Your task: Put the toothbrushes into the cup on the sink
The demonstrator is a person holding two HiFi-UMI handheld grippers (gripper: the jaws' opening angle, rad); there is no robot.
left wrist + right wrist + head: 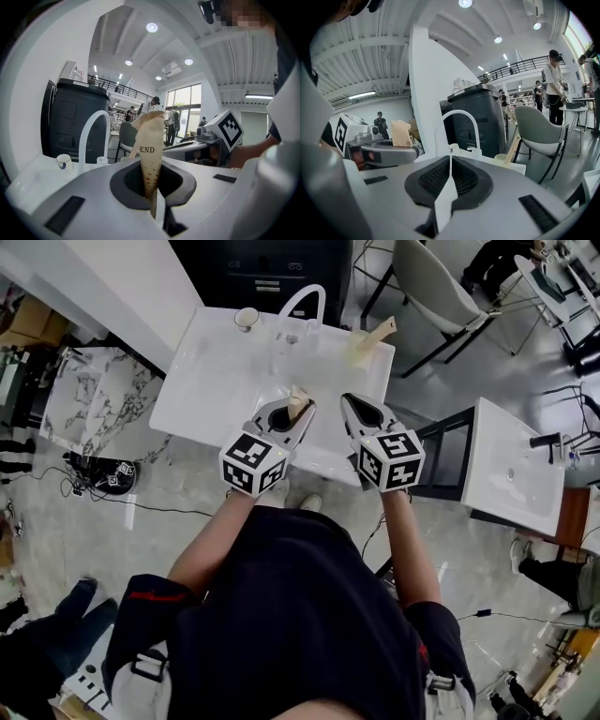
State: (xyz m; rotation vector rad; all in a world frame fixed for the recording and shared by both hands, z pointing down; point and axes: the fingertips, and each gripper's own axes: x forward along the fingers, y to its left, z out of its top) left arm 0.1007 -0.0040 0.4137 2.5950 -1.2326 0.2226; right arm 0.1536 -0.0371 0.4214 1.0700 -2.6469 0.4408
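Kraft-paper-wrapped toothbrush (149, 154), printed END, stands upright, clamped in the left gripper (292, 418) over the front of the white ceramic sink (211, 381). The right gripper (348, 407) beside it has its jaws pressed together on nothing. The pale round cup (359, 347) sits at the sink's far right corner, another wrapped brush (382, 330) leaning in it. The carry likely goes best across to that corner, tipping the brush over the rim beside its neighbour and letting go only once an end is inside
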